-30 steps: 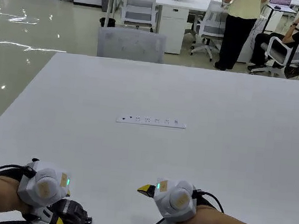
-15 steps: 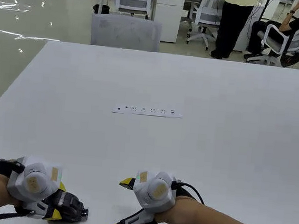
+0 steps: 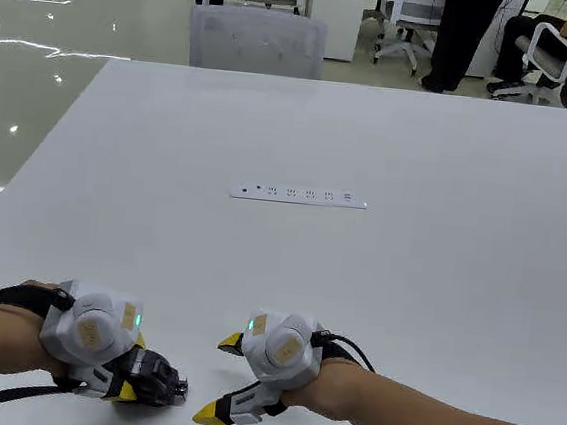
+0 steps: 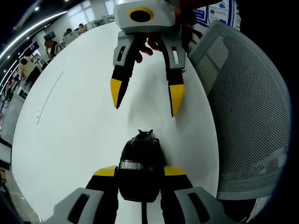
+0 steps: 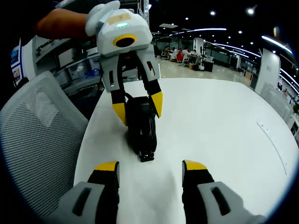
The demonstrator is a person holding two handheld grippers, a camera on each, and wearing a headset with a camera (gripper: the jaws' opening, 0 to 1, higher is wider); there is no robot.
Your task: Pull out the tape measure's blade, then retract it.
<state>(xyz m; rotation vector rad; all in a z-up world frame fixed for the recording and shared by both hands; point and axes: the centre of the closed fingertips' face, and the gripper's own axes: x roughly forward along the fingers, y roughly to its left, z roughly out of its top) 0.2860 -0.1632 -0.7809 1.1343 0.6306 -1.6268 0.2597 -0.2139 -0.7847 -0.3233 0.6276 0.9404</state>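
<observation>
A black tape measure (image 4: 141, 165) sits clamped between the yellow-tipped jaws of my left gripper (image 4: 140, 171), its blade tab pointing away from me, blade wound in. In the head view it shows at the table's near edge (image 3: 152, 378) under my left gripper (image 3: 136, 384). My right gripper (image 3: 219, 379) faces it from the right, jaws spread wide, a short gap from the tab. In the right gripper view the tape measure (image 5: 141, 126) lies just ahead of my open right gripper (image 5: 150, 166), held by the left gripper (image 5: 138, 105). The right gripper (image 4: 145, 95) hangs open above the tape in the left gripper view.
The white table (image 3: 378, 272) stretches ahead with a flush power strip (image 3: 298, 196) in its middle. A grey mesh chair (image 3: 257, 41) stands at the far edge; another mesh chair back (image 4: 245, 116) is close by the near edge. People and office chairs are far behind.
The right gripper has moved left, closer to the tape measure's tab, jaws still spread. The left gripper keeps its hold on the tape. The head camera has tilted down.
</observation>
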